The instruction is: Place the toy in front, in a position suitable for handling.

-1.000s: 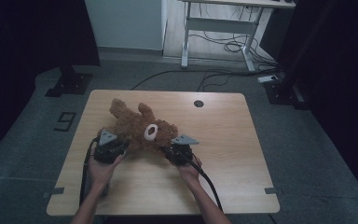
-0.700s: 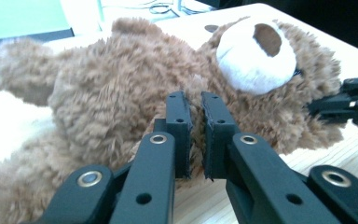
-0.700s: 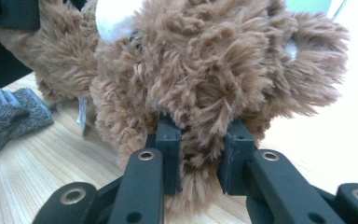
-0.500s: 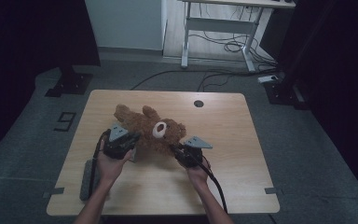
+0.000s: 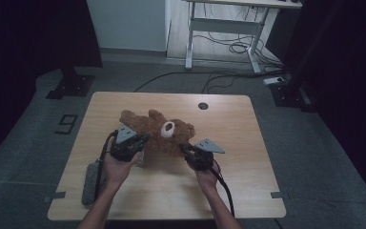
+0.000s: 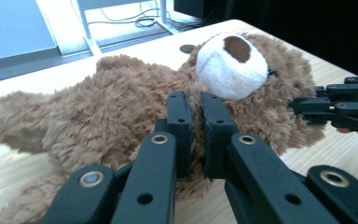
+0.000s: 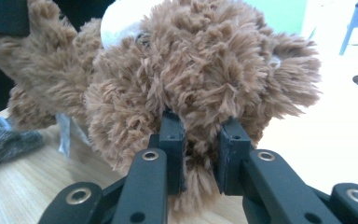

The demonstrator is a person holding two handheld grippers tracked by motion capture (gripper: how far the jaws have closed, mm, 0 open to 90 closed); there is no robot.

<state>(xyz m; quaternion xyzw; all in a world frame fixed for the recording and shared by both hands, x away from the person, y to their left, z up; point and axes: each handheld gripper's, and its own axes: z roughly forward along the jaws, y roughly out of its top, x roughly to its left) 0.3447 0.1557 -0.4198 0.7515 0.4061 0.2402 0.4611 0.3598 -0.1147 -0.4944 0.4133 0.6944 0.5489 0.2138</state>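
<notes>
So I've got the fuzzy brown plush teddy bear with the white muzzle (image 5: pixel 159 136) lying on its back just above the middle of the high view, on the light wooden table (image 5: pixel 248 157), head toward the right of the frame. My left gripper (image 5: pixel 140 142) is clamped on a tuft of fur on its body; in the left gripper view the two black jaws are nearly together with plush squeezed between them. My right gripper (image 5: pixel 185 149) is pinching fur on the head side, and in the right gripper view there's a thick wad of pile caught between the jaws.

What worries me: both grips look like they're on fur and loose fabric, not on anything solid. If I lift or pull, I reckon the pile could just slide out of the jaws and the bear flops back down, or one side lets go first and it swings off the other gripper. Pulling the two hands apart too hard could strain a seam as well. There's also a white tag (image 7: pixel 63 133) hanging under the bear at the left of the right gripper view, which could snag.

Containers: none on the table that I can see. Just a grey fabric-looking thing (image 5: pixel 90 177) lying by my left forearm at the lower left of the high view, can't tell what it is.
</notes>
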